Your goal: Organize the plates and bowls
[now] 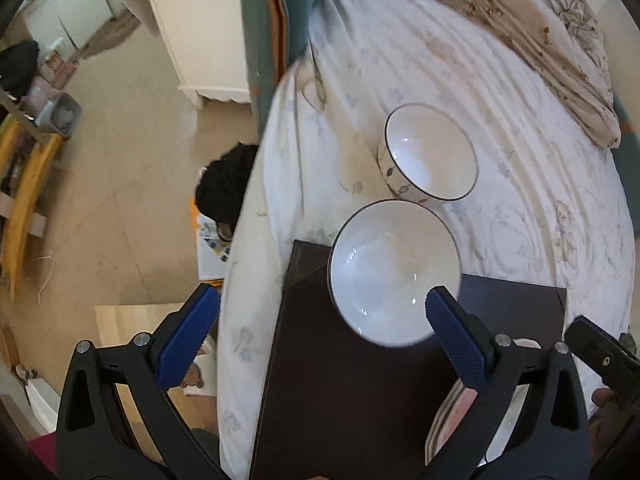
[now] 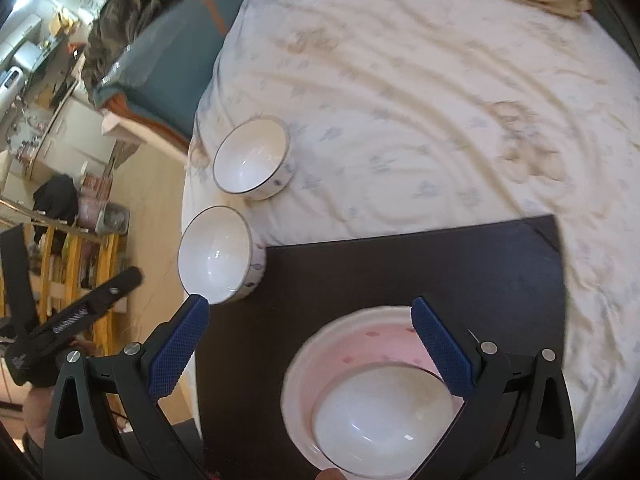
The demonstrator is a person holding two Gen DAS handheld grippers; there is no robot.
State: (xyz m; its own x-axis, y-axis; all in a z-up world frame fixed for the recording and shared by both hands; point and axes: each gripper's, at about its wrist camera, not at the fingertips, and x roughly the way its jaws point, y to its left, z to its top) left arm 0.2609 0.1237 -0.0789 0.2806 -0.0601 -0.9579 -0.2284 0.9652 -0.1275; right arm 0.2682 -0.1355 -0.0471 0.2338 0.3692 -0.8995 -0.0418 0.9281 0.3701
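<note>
Two white bowls with dark rims are in view. The far bowl (image 1: 430, 152) (image 2: 253, 159) sits on the bedsheet. The near bowl (image 1: 394, 268) (image 2: 218, 254) rests at the dark mat's (image 1: 352, 380) (image 2: 400, 268) far corner. My left gripper (image 1: 320, 320) is open and empty, with its right fingertip over the near bowl's rim. My right gripper (image 2: 310, 322) is open and empty above a pink-patterned plate (image 2: 352, 344) that holds a white bowl (image 2: 384, 420). The plate shows behind my left gripper's right finger (image 1: 452, 412).
The bed's white patterned sheet (image 1: 500, 128) (image 2: 420, 120) drops off at the left edge to a tan floor (image 1: 120, 140). A beige blanket (image 1: 540, 40) lies at the far side. A white cabinet (image 1: 200, 32) and wooden shelves (image 1: 24, 200) stand on the floor.
</note>
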